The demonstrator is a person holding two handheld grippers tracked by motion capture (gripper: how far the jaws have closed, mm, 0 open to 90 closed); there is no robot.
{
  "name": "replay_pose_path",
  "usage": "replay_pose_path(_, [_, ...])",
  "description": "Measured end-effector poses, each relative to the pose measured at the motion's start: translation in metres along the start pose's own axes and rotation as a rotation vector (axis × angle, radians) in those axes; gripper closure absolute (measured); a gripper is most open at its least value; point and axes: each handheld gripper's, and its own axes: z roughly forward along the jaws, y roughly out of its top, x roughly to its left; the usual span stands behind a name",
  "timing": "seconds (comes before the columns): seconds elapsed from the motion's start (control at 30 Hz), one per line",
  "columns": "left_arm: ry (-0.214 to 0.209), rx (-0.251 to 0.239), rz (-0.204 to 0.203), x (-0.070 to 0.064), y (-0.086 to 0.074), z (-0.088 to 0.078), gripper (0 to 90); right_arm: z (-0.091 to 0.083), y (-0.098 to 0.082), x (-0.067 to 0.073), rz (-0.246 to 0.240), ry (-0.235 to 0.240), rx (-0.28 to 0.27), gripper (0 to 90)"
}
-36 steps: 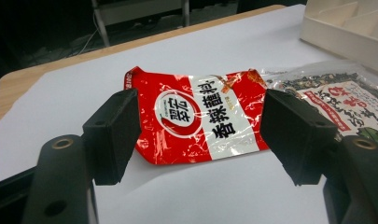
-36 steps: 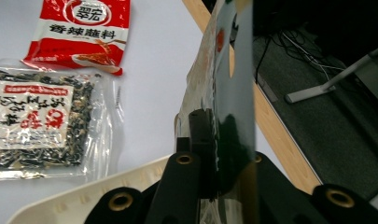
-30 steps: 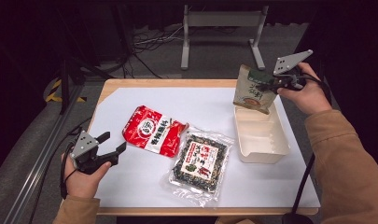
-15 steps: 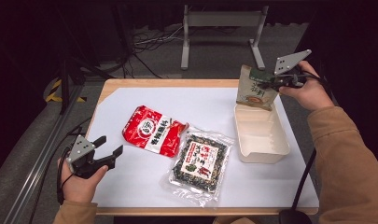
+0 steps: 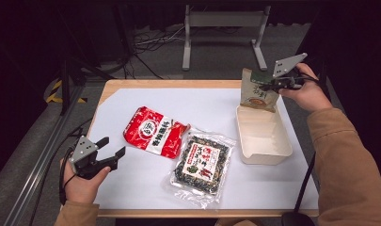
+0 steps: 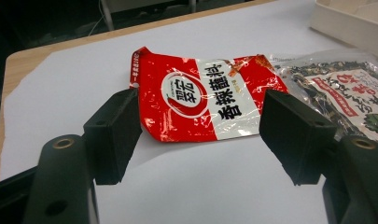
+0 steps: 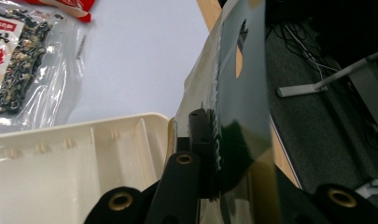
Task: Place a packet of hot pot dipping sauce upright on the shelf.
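Observation:
My right gripper [image 5: 274, 85] is shut on the top edge of a green and beige pouch [image 5: 255, 94]. The pouch hangs upright over the far end of a cream tray [image 5: 265, 147]. In the right gripper view the pouch [image 7: 238, 84] is pinched between the jaws of the right gripper [image 7: 213, 140], just above the tray's rim [image 7: 84, 126]. A red packet [image 5: 154, 132] and a clear packet of dark seaweed [image 5: 202, 162] lie flat mid-table. At the near left my left gripper [image 5: 114, 148] stands open and holds nothing. In its own view the left gripper [image 6: 200, 128] faces the red packet [image 6: 200, 98].
White paper [image 5: 141, 188] covers the wooden table [image 5: 169, 84]. A metal stand [image 5: 221, 28] and cables lie on the dark floor beyond the far edge. The tray holds nothing. Bare paper lies between the left gripper and the red packet.
My right hand has sunk slightly with the pouch, which brings its bottom edge closer to the tray's far end. The left hand has kept its place.

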Motion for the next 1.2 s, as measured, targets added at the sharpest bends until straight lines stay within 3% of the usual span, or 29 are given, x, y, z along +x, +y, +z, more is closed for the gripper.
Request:
replay_pose_path(0.33, [-0.003,0.0,-0.004,0.001,0.0,-0.001,30.0,0.012,-0.005,-0.001,0.008,-0.014,0.009,87.0])
replay_pose_path(0.57, [-0.005,0.002,-0.009,0.001,-0.001,0.0,29.9,0.023,-0.011,0.003,0.013,0.007,0.026,87.2])
replay_pose_path(0.73, [-0.007,0.003,-0.01,0.001,-0.001,0.0,29.9,0.029,-0.019,0.004,0.042,0.016,0.024,87.3])
replay_pose_path(1.2, [-0.022,0.001,-0.011,0.0,0.001,0.003,29.8,0.03,-0.031,0.008,0.081,0.005,0.068,87.6])
